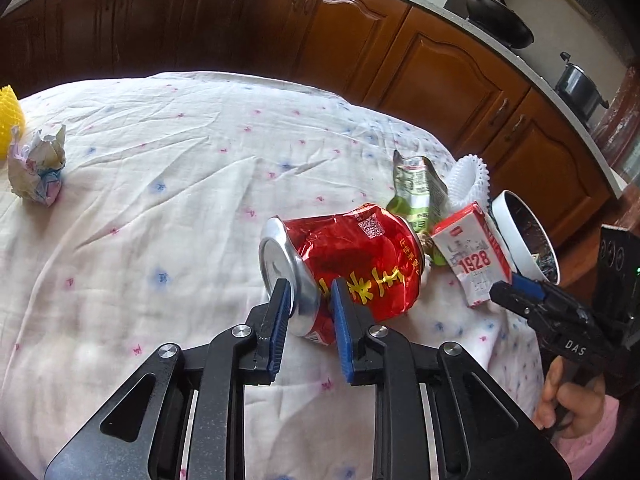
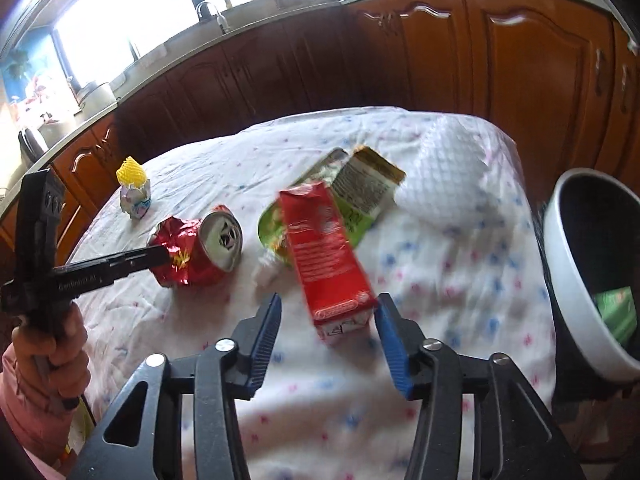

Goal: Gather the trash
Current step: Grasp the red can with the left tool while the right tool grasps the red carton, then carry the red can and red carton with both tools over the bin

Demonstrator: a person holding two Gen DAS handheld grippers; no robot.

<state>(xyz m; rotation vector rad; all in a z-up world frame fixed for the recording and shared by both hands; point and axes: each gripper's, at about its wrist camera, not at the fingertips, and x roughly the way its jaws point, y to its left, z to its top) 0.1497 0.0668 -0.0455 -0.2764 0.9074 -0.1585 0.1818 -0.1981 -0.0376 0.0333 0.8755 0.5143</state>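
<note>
We are clamping the left tool (image 1: 310,294) on the crushed red can (image 1: 352,264) lying on the cloth-covered worktop (image 1: 160,200).

Our right tool (image 2: 328,334), jaws spread wide, is bracketing the red carton (image 2: 326,256) beside the white bin (image 2: 568,280), holding nothing.

Daylight from blown-out window (image 2: 132,12) far left, right view; carton (image 2: 326,256) motion-blurred. Left view sharp, cabinets (image 1: 160,28) dim. Fisheye bending, dark corners.
</note>
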